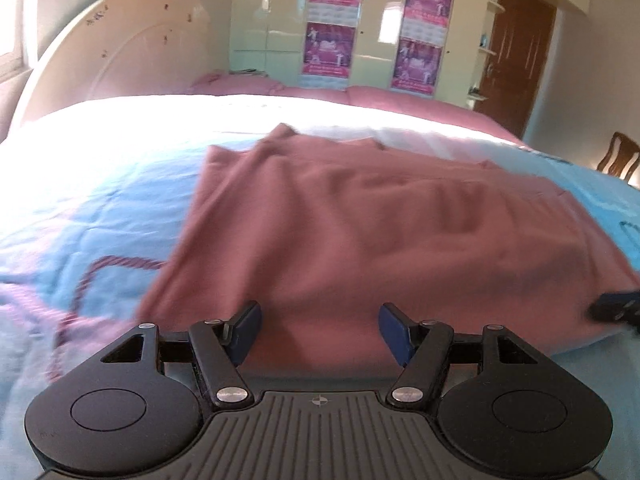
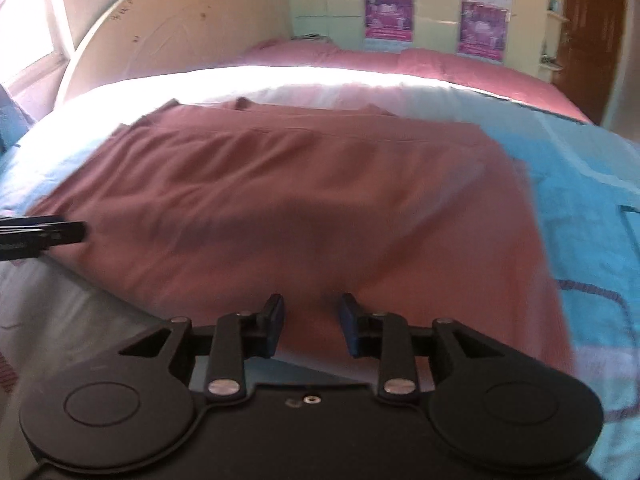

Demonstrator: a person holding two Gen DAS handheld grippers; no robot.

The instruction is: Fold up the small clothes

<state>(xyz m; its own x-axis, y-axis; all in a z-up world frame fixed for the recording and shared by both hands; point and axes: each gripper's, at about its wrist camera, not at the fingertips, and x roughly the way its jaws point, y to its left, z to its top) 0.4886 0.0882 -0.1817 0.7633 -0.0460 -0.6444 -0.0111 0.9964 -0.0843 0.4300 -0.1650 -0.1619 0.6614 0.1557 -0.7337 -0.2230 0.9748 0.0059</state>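
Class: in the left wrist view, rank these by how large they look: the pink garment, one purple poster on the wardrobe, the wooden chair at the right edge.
1. pink garment
2. purple poster
3. wooden chair, only partly in view.
Apparent size only; the garment lies nearest the camera.

Bedroom. Wide bed [image 1: 92,208] under pale blue patterned cover, pink bedding at far side. Cream curved headboard [image 1: 120,56] at left, window [image 2: 28,32] beside it — strong daylight washes bed. Glossy cream wardrobe [image 1: 256,20] with purple posters [image 1: 330,50]; brown wooden door [image 1: 516,56], wooden chair [image 1: 618,156] at right.
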